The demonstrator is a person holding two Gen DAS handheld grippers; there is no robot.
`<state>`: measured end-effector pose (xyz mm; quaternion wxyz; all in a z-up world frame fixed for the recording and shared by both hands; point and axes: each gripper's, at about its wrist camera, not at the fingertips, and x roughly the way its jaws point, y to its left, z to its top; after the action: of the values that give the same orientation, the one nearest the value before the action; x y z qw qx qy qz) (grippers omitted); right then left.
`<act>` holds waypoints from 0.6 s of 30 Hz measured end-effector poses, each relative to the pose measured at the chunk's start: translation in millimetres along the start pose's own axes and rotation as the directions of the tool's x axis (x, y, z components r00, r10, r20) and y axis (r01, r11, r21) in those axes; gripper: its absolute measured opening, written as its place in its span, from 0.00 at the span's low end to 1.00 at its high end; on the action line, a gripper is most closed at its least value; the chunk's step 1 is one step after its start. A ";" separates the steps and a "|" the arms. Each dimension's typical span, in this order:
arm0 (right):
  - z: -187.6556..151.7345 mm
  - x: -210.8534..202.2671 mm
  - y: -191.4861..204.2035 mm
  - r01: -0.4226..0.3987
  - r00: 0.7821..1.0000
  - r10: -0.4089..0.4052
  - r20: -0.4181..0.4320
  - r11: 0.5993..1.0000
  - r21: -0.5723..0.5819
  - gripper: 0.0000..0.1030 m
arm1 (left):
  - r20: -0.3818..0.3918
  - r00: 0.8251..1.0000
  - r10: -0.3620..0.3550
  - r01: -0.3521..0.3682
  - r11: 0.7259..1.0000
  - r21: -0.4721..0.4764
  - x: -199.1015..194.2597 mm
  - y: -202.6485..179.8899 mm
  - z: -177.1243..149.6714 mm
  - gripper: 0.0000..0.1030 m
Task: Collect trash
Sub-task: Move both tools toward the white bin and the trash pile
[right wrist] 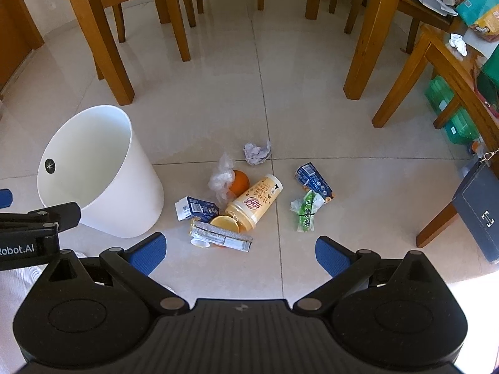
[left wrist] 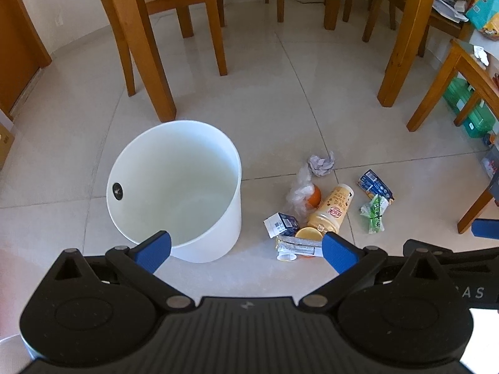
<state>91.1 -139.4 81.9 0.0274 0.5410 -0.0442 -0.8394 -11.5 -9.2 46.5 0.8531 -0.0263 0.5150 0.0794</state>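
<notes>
Black linkages and blue-padded fingers of the left gripper (left wrist: 246, 251) fill the foreground of its own view, spread wide with nothing between them, hovering above the near rim of the white round plastic bin (left wrist: 174, 187). Beside it, the right gripper (right wrist: 238, 249) is likewise released and empty, poised over the tiled floor (right wrist: 218, 109) just short of the litter.

None of the trash is collected yet; the bin looks bare inside. All of it lies in a loose cluster on the floor to the right of the bin: a cream plastic drink bottle (right wrist: 255, 202) on its side with its yellow lid (right wrist: 224, 222) near its mouth, an orange fruit (right wrist: 240, 180) half under a crumpled clear plastic bag (right wrist: 221, 177), a small dark blue carton (right wrist: 195, 208), a silver foil wrapper (right wrist: 223, 237), a crumpled grey paper ball (right wrist: 257, 152), a second blue carton (right wrist: 313, 180) and a green wrapper (right wrist: 307, 212) set a little apart.

Several risks stand out. Overlapping pieces could make a pinch catch two things or drag a neighbour. Both the bottle and the orange are round and would likely roll if nudged, perhaps toward the wooden chair legs (right wrist: 115, 46). Flat foil and thin film may slip from wide pads. A careless left-hand move could also tip the light bin.
</notes>
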 end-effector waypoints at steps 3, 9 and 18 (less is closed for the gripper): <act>-1.3 -4.0 0.3 -0.022 1.000 0.022 0.013 1.000 -0.022 1.00 | 0.008 1.000 -0.014 0.014 1.000 -0.005 -2.8 3.4 0.9 0.99; 0.4 -9.6 1.5 -0.084 0.996 0.086 0.037 0.994 -0.070 1.00 | 0.009 1.000 -0.010 0.009 1.000 0.019 0.8 3.8 2.7 0.99; 6.2 3.2 6.7 -0.152 0.984 0.166 0.066 0.973 -0.176 1.00 | 0.056 0.998 -0.035 0.031 0.997 0.069 18.9 6.3 6.1 0.99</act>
<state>84.1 -146.1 82.2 0.1388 0.4973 -0.0167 -0.8562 1.4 -0.2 32.9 0.8691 -0.0035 0.4922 0.0487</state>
